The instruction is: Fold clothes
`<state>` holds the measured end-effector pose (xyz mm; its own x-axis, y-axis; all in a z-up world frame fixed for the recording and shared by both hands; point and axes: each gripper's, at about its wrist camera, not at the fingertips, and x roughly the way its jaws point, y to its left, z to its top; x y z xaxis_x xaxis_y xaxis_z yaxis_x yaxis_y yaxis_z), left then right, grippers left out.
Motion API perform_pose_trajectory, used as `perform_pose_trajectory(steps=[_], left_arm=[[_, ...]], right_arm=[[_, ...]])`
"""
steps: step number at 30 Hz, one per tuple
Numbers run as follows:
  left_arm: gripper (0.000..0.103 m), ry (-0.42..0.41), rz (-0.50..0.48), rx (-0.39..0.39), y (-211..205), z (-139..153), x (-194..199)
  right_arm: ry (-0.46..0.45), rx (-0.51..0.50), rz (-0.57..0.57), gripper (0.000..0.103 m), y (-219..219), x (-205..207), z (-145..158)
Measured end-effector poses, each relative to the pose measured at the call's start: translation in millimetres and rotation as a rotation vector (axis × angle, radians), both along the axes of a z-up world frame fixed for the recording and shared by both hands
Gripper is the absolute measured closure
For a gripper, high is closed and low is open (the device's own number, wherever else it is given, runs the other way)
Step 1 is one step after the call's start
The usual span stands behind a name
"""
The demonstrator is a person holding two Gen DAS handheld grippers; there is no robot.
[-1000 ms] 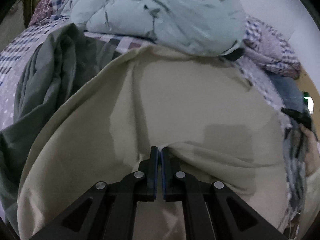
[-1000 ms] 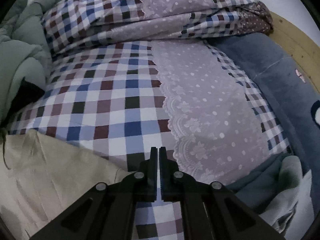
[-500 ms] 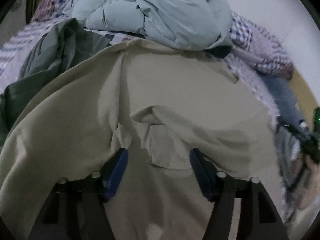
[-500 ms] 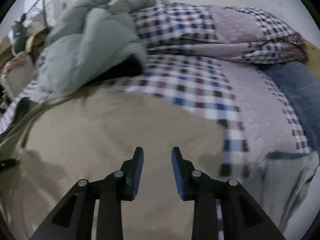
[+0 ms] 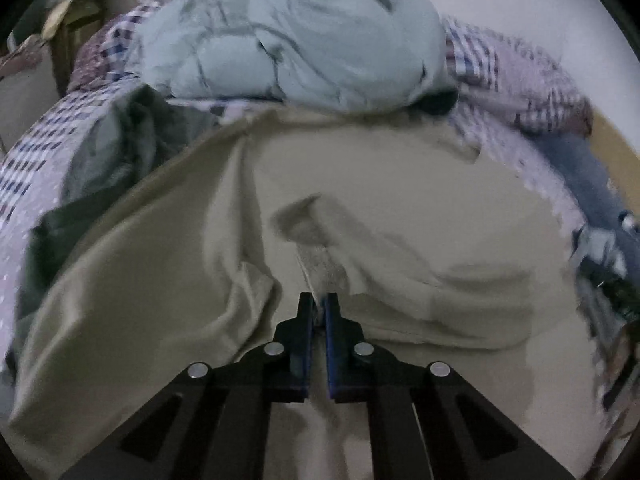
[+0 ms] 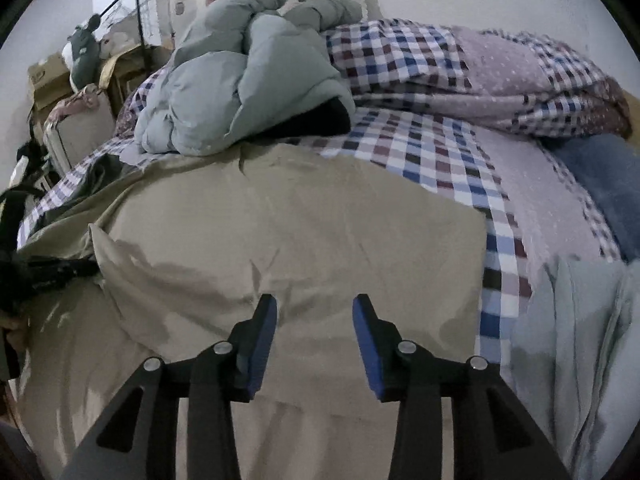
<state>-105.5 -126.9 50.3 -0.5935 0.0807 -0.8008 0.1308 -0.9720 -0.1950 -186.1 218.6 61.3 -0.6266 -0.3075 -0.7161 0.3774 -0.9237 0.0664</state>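
Beige garment (image 5: 400, 184), spread wide over the checked bedsheet (image 6: 436, 168), filling the middle and lower part of both views. Left gripper (image 5: 319, 304) at 6 o'clock in the left wrist view, jaws together, clamped on a raised fold of the beige garment, the pinched cloth rising toward 12 o'clock in a small peak. Right gripper (image 6: 315, 308) at 6 o'clock in the right wrist view, jaws apart and just lately opening wider, nothing pressed between the pads, only flat beige cloth lying beneath the gap. Pale green puffy jacket (image 6: 248, 80) heaped at 12 o'clock beyond the garment's far edge, touching or overlapping that edge. Dark green cloth (image 5: 120, 152) at 10 o'clock in the left wrist view, bunched beside the garment's left border. Checked and dotted quilt (image 6: 500, 76) folded at 1 o'clock in the right wrist view, blue blanket (image 6: 608, 184) at 3 o'clock, light blue-grey cloth (image 6: 572, 320) at 4 o'clock just beside the sheet's edge. Cardboard boxes (image 6: 48, 80) at 10 o'clock, off the bed.
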Motion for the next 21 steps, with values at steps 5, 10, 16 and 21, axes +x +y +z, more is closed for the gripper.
perform_pose_trajectory(steps=[5,10,16,21], left_arm=[[0.099,-0.022,0.045,0.036,-0.8,-4.6,24.5],[0.099,-0.047,0.083,0.055,2.2,-23.0,44.6],[0.098,-0.015,0.114,0.072,-4.4,-17.3,50.7],[0.058,0.078,0.149,0.062,-14.8,2.9,72.2]], right_arm=[[0.004,-0.001,-0.023,0.061,15.6,0.7,3.5],[-0.016,0.022,-0.025,0.059,15.0,-3.5,4.3],[-0.024,0.033,0.027,0.057,-13.0,1.9,9.6],[0.001,-0.009,-0.011,0.056,-10.2,19.1,33.8]])
